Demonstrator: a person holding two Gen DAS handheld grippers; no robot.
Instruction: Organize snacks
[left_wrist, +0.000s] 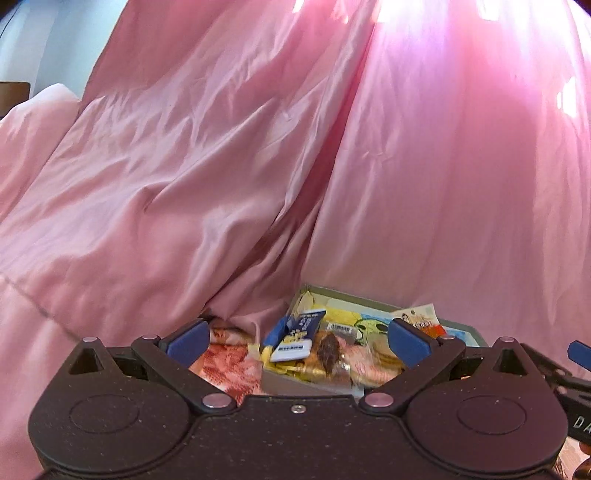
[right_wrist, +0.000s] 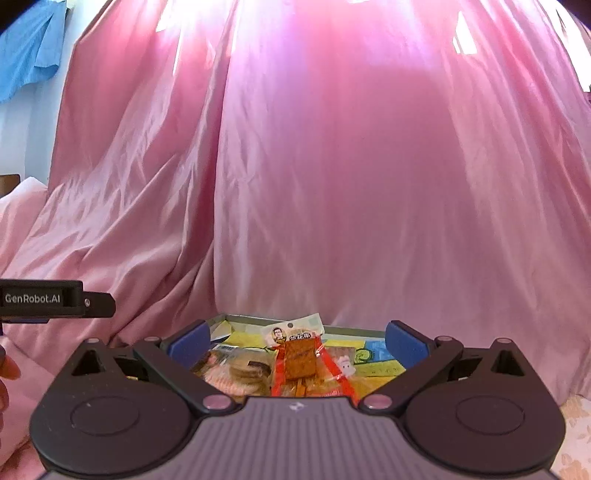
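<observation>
Your left gripper (left_wrist: 297, 338) has its blue pads (left_wrist: 186, 338) spread wide w/ nothing between them; it hangs over the near-left corner of the grey box (left_wrist: 284, 384). Snacks sit piled in that box: a blue-and-white packet (left_wrist: 299, 334) leans at the left end, a dark brown wrapped snack (left_wrist: 328, 350) just beside it.

Your right gripper (right_wrist: 299, 341) is also fully spread, pinching nothing, above the same box's far rim (right_wrist: 258, 318). An orange-red packet (right_wrist: 299, 360) lies between the fingers' line of sight, round biscuits in clear wrap (right_wrist: 247, 369) touching its left side.

Pink sheet (right_wrist: 332, 184) rises close behind the box & bunches against its left edge. A floral-print packet (left_wrist: 225, 365) lies outside the box, left of it, under your left pad.
</observation>
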